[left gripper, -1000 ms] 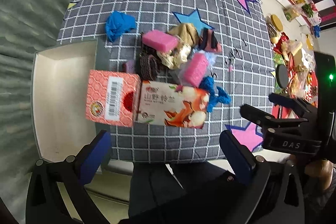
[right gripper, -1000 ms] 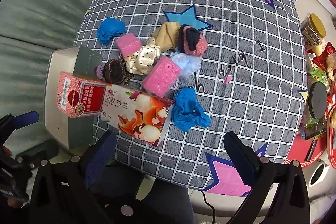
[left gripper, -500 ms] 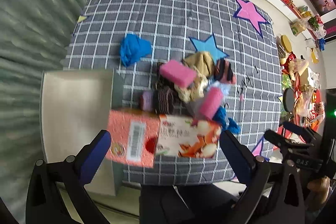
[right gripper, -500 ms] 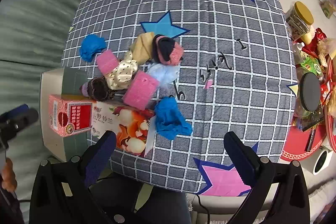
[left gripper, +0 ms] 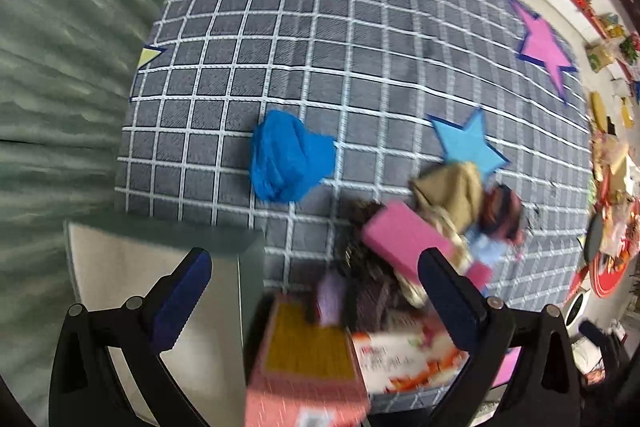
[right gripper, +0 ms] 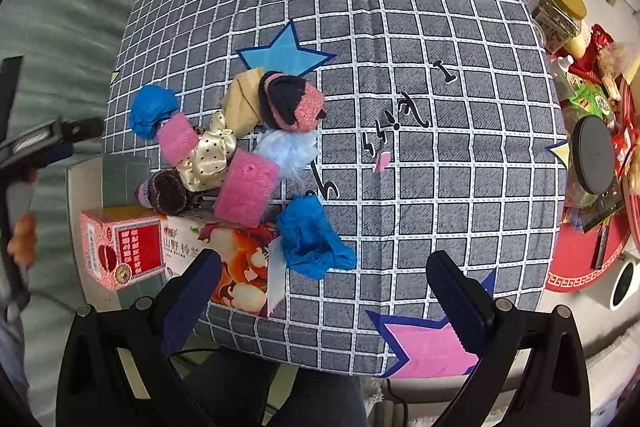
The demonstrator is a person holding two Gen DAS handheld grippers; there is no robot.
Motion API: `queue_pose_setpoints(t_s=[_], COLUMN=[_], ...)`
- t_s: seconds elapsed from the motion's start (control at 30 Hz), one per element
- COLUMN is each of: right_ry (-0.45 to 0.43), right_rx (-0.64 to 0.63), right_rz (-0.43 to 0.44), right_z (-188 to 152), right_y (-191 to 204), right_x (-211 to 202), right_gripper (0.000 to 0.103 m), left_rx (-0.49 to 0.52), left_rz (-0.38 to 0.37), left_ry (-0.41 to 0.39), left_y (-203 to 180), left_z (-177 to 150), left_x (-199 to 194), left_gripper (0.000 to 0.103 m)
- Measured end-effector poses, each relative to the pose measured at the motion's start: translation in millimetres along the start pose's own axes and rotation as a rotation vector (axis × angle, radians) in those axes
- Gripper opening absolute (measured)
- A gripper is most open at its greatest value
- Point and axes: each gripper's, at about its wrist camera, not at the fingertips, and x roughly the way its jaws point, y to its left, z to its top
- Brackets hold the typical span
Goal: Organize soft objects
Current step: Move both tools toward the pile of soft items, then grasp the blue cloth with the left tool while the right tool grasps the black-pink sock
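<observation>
A heap of soft things lies on the checked tablecloth (right gripper: 440,187): two pink sponges (right gripper: 246,187) (right gripper: 177,139), a cream dotted cloth (right gripper: 208,157), a tan cloth (right gripper: 242,99), dark rolled socks (right gripper: 290,101), a pale blue puff (right gripper: 286,153). One crumpled blue cloth (right gripper: 310,239) lies near the front, another (left gripper: 290,157) apart at the left. My left gripper (left gripper: 312,301) is open above the table's near left corner, over the boxes. My right gripper (right gripper: 320,293) is open above the front edge, empty.
Two cardboard boxes, a red one (right gripper: 120,245) and a white printed one (right gripper: 232,263), lie at the front left. A grey open bin (left gripper: 120,287) stands beside the table's left corner. A side table with jars (right gripper: 560,11) and clutter is at the right.
The left gripper has moved forward and down toward the table, so the far blue cloth and sponges loom larger. The right gripper has shifted slightly closer. Nothing was grasped.
</observation>
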Motion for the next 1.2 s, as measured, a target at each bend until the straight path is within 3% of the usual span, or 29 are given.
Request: queue_pose_setpoints(t_s=[0.27, 0.43, 0.57, 0.67, 0.73, 0.8, 0.83, 0.87, 0.9, 0.93, 1.0, 1.2], right_ry=[-0.02, -0.02, -0.01, -0.001, 0.009, 0.016, 0.04, 0.063, 0.08, 0.09, 0.068, -0.014], right_rx=[0.034, 0.061, 0.04, 0.023, 0.022, 0.025, 0.031, 0.045, 0.067, 0.104, 0.136, 0.111], right_rz=[-0.007, -0.026, -0.029, -0.031, -0.036, -0.014, 0.0, 0.016, 0.042, 0.073, 0.086, 0.065], right_z=[34, 67, 91, 100, 103, 106, 107, 107, 107, 106, 104, 101], right_y=[4, 8, 19, 25, 28, 28, 26, 23, 20, 14, 7, 3], right_x=[26, 53, 80, 99, 111, 121, 129, 136, 140, 142, 138, 103], right_gripper=[0.103, 0.103, 0.103, 0.103, 0.102, 0.087, 0.081, 0.059, 0.044, 0.044, 0.034, 0.033], left_rx=[-0.091, -0.051, -0.024, -0.026, -0.017, -0.022, -0.03, -0.025, -0.016, -0.006, 0.012, 0.052], left_rz=[-0.007, 0.047, 0.088, 0.065, 0.044, 0.009, -0.011, -0.016, -0.02, -0.019, -0.027, -0.059], left_ry=[0.082, 0.088, 0.077, 0.102, 0.108, 0.135, 0.123, 0.108, 0.095, 0.07, 0.002, -0.143], left_y=[8, 1, -2, -4, -5, -9, -14, -15, -15, -17, -20, -31], left_z=[36, 40, 46, 47, 48, 45, 44, 43, 48, 46, 44, 25], left_x=[66, 90, 110, 134, 151, 170, 177, 180, 186, 187, 185, 171], left_gripper=[0.103, 0.091, 0.089, 0.086, 0.076, 0.064, 0.048, 0.034, 0.023, 0.02, 0.017, 0.017])
